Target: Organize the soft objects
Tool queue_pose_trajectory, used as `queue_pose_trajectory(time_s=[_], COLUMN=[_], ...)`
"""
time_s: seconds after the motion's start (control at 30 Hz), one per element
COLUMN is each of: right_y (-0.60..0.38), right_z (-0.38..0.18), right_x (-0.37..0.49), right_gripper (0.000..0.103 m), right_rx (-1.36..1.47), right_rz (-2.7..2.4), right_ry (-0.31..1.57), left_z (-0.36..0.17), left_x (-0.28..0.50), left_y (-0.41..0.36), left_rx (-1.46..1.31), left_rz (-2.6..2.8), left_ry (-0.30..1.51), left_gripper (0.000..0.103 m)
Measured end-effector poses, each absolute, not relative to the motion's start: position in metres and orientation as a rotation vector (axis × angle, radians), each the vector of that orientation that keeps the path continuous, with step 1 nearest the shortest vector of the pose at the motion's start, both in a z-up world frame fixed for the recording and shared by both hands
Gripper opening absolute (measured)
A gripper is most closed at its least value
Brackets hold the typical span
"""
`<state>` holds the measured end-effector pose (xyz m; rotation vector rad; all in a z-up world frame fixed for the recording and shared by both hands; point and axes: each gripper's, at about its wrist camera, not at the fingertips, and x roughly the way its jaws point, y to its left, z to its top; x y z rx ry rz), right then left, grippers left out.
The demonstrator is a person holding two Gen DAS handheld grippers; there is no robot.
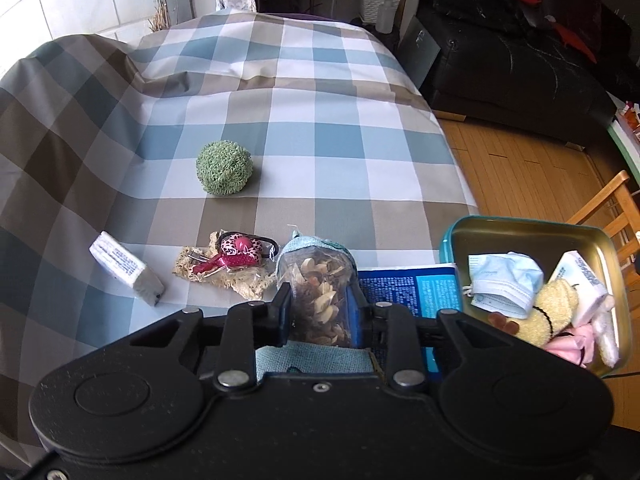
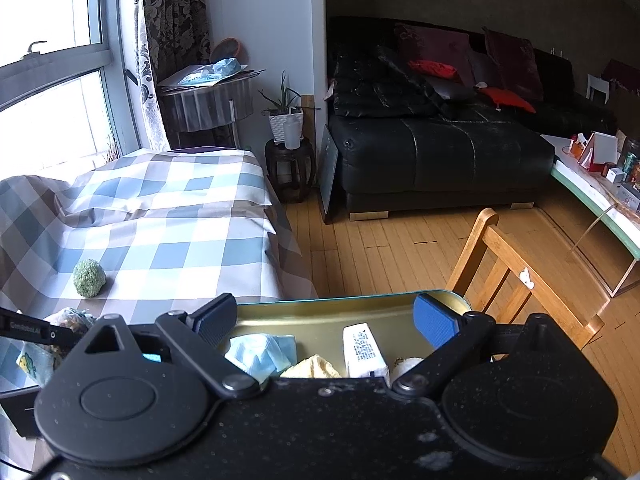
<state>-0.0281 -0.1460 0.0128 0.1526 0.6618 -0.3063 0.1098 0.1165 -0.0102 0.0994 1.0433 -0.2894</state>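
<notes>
The left gripper [image 1: 322,300] pinches a clear sachet of dried petals [image 1: 320,284]; the right gripper [image 2: 326,320], fingers spread, straddles the teal-rimmed gold tin [image 2: 360,304] holding a blue face mask [image 2: 262,354], tissue packet [image 2: 364,354] and yellow plush [image 2: 316,366].

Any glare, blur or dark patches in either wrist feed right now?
Left wrist view: sharp and evenly daylit, soft shadow beside the green fuzzy ball, fisheye bending the checked tablecloth. Right wrist view: window blown out white, black sofa corner dim, gold-lined metal tin still readable.
</notes>
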Motion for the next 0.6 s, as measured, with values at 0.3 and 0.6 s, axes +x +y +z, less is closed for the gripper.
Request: queue_pose_trajectory(time_s=[0.3, 0.6], right_y=[-0.152, -0.142], right_z=[0.015, 0.013], right_x=[-0.033, -0.035], right_gripper=[0.095, 0.095], right_rx=[0.196, 0.174], right_rz=[-0.304, -0.269], right_ry=[0.653, 0.657], left_z=[0.004, -0.034], left_x=[0.07, 0.033], left_y=[0.135, 0.148], left_rx=[0.07, 0.069], left_rz=[-0.321, -0.291], left_ry=[1.052, 1.131], left_gripper=[0.027, 0.027])
